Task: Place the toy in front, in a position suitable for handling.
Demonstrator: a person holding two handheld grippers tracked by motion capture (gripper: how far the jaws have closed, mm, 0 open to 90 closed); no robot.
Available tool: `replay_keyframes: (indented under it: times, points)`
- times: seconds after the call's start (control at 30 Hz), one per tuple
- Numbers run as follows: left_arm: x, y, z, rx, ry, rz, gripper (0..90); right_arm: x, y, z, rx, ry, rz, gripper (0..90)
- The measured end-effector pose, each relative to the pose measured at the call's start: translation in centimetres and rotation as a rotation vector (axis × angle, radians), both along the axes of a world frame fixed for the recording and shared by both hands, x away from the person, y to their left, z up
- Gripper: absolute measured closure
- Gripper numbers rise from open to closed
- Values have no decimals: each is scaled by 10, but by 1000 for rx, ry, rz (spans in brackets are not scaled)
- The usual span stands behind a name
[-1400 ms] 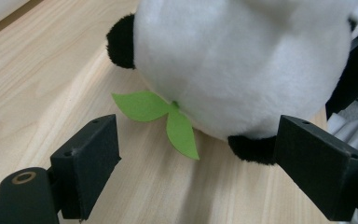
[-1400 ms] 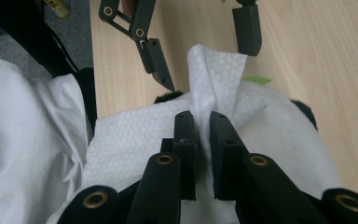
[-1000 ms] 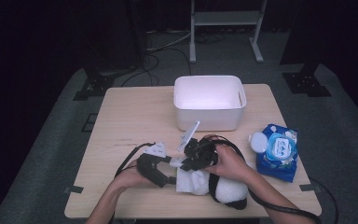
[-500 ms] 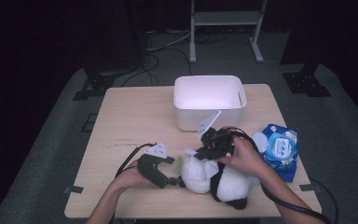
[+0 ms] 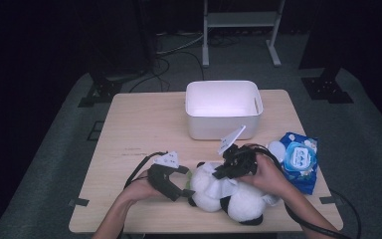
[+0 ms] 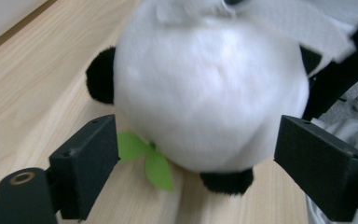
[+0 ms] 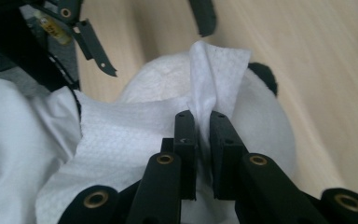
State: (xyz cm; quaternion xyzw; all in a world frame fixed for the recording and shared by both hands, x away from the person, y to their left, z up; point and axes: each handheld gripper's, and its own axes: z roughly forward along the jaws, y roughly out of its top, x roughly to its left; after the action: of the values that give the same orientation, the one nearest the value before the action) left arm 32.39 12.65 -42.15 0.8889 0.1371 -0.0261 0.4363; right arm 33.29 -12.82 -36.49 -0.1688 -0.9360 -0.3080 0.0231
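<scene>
While the right gripper (image 7: 203, 140) pinches a white wipe (image 7: 135, 135) between near-shut jaws against the panda plush (image 6: 205, 88), wiping looks underway. Left gripper (image 6: 196, 163) jaws stand wide, plush between them, ungripped. Extent cleaned: cannot tell.

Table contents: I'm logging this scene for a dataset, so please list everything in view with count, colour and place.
Table: one, light wood, centre.
Bin: one, white, far middle of table.
Wipes pack: one, blue, right edge of table.
Plush panda: one, white and black, near edge, lying between the grippers.
Wipe: one, white, draped on the panda.
Leaf: green, under the panda.
Left gripper: black, open, jaws either side of the panda.
Right gripper: black, pinching the wipe.
Hands: two, at the near edge.
</scene>
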Motion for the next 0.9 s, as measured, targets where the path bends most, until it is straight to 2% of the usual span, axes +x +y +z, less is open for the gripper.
replay_keyframes:
  times: [0.13,0.2,0.4,0.43,0.47,0.67,0.7,0.83,0.9]
  points:
    - [-1,-3,1,1,-2,-2,103,-10,8,-1,-11,-8,33,823]
    - [-1,-5,1,5,-2,4,82,-15,12,1,-28,15,61,824]
    - [-2,-14,-7,15,31,-9,81,-20,18,4,-54,12,102,823]
    - [-2,-14,-7,18,39,-4,81,-20,19,5,-58,12,100,823]
    - [-1,-14,-8,11,45,-4,123,-17,22,7,-70,-4,97,822]
    - [-4,-19,-9,16,46,-24,125,-5,28,9,-60,17,84,820]
    - [-5,-20,-8,21,44,-22,124,-3,29,9,-63,2,86,819]
    - [-6,-21,-8,23,37,-23,124,-3,26,13,-76,-2,71,819]
    - [-6,-21,-8,27,36,-26,122,-5,20,15,-92,-19,57,818]
